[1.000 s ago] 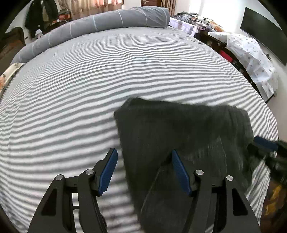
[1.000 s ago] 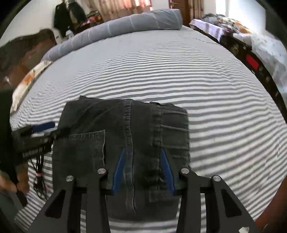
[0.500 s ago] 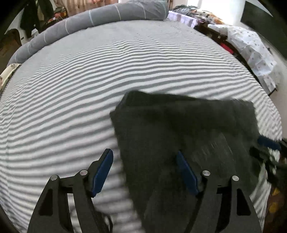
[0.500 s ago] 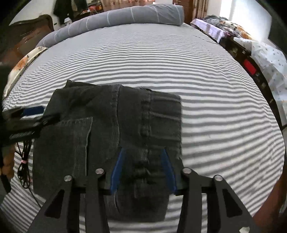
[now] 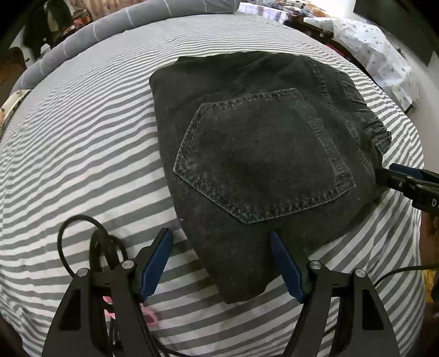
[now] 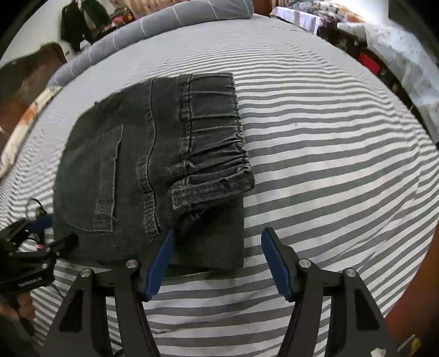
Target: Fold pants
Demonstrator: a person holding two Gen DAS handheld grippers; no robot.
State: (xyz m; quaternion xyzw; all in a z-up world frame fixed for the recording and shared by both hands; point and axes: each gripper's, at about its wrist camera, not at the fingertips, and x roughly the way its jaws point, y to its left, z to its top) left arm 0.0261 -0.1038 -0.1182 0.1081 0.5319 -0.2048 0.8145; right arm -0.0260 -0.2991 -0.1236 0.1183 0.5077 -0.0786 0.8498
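Dark grey jeans (image 5: pixel 260 153), folded into a compact block with a back pocket up, lie on the striped bed sheet (image 5: pixel 82 153). My left gripper (image 5: pixel 219 233) is open, low over their near left corner, which lies between the blue pads untouched. In the right wrist view the jeans (image 6: pixel 131 164) show their gathered waistband on the right side. My right gripper (image 6: pixel 218 230) is opening, with the near right corner of the folded cloth between its fingers and the pads clear of it. Each gripper shows in the other's view: the right gripper (image 5: pixel 411 178) and the left gripper (image 6: pixel 35 239).
A rolled grey quilt (image 5: pixel 137 16) lies across the head of the bed. Cluttered furniture under a dotted cloth (image 5: pixel 384 55) stands along the right side. A black cable (image 5: pixel 82 236) loops on the sheet by my left gripper. A hand (image 6: pixel 16 304) holds the left gripper.
Both grippers have come down and closer to the jeans. The right jaws have spread from a narrow gap to a wide one; the left jaws widened slightly.
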